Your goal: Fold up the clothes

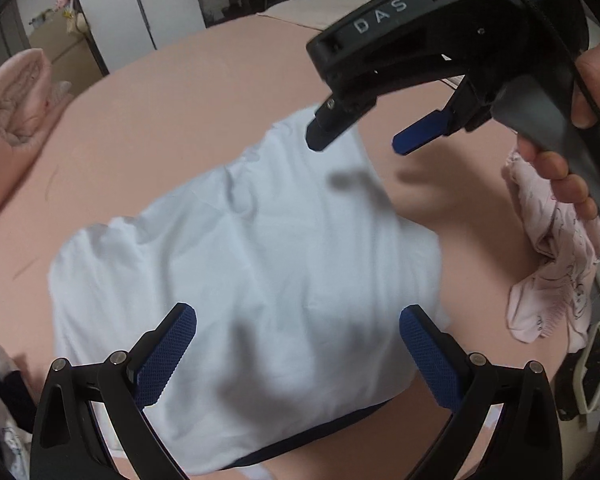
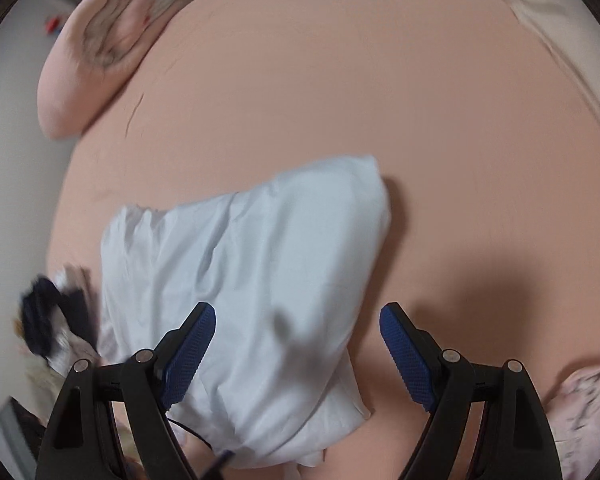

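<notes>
A pale blue garment (image 1: pixel 252 264), partly folded and creased, lies spread on the peach bed sheet (image 1: pixel 172 112), and everything else is placed from it. The left gripper (image 1: pixel 298 356) hangs above the garment's near part with its jaws standing wide apart, nothing between the blue pads (image 1: pixel 164 356), which do not touch the cloth. The right gripper (image 1: pixel 356 136) hovers over the garment's far right corner, held by a hand (image 1: pixel 572 160) wrapped round its grey handle; its jaws are also spread wide and empty. In the right wrist view the same gripper (image 2: pixel 298 352) looks down on the garment (image 2: pixel 244 280), whose far corner (image 2: pixel 374 172) is rounded and slightly lifted off the sheet. Right of the garment lies a crumpled pink printed cloth (image 1: pixel 556 276). Beyond its far left, at the sheet's edge, sits a rolled pink blanket (image 1: pixel 16 104). Just left of the garment's near edge is a dark navy and white bundle of clothes (image 2: pixel 52 320)
</notes>
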Available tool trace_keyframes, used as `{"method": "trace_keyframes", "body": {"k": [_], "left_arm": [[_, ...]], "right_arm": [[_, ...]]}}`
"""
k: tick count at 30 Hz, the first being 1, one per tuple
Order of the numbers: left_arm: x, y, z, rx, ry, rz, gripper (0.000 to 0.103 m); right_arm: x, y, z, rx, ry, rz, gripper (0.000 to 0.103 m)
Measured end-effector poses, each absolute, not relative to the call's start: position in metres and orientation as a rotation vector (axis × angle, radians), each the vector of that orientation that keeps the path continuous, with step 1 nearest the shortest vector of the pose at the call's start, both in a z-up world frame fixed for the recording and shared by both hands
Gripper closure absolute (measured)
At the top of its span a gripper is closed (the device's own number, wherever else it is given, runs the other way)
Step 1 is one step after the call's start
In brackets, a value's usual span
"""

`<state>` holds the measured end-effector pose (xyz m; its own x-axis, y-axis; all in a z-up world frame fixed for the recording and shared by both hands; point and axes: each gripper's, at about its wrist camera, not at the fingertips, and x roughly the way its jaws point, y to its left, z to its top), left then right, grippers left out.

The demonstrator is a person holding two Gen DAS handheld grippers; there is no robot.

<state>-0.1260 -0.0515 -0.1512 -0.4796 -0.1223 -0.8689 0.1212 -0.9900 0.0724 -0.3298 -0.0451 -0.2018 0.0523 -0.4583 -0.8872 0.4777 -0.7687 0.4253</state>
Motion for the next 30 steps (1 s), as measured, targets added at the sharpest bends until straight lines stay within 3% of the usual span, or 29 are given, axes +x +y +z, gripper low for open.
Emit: {"method": "trace_keyframes", "body": {"k": [11, 22, 30], "left_arm": [[-0.138, -0.012, -0.172, 1.58, 0.05, -2.596, 0.0], [-0.143, 0.022, -0.194, 1.498, -0.404, -2.463, 0.0], [-0.157, 0.043, -0.197, 1.452, -0.568, -2.408, 0.0]], "right_arm": [[-0.33, 0.015, -0.242, 1.766, -0.392, -1.612, 0.019], [-0.328, 0.048, -0.284, 1.787, -0.775, -1.441, 0.019], [-0.329, 0.038, -0.294, 1.784, -0.784, -1.422, 0.019]]}}
